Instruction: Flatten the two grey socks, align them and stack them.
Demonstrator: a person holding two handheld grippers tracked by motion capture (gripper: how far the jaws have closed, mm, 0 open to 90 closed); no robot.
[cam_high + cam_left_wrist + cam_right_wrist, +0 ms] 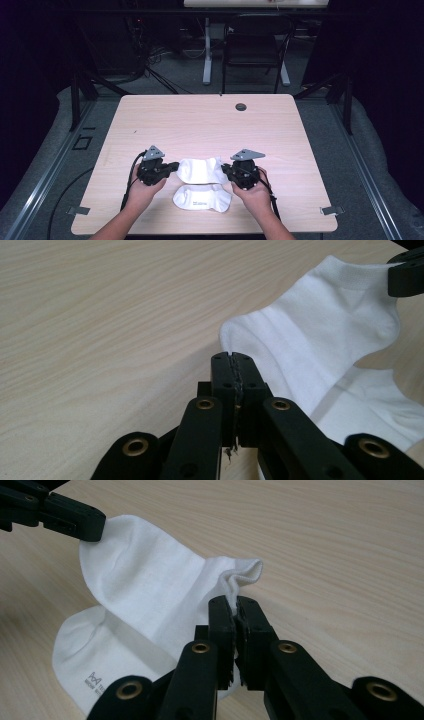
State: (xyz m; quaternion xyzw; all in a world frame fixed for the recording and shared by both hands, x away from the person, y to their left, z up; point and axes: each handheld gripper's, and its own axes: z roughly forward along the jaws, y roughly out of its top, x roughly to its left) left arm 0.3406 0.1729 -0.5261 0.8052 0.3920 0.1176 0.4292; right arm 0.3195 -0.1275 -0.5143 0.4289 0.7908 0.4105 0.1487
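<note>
Holding a white ankle sock (pixel 200 169) stretched between them, the left gripper (pixel 172 167) pinches one end with jaws pressed together on the fabric and the right gripper (pixel 226 171) pinches the bunched opposite edge the same way, sock raised just above the table (pixel 200 120) and over a second white sock (pixel 202 198) lying flat near the front edge. Soft, light, limp knit; likely sags and slips unless gripped at the hems, so edge pinches suit it.
</note>
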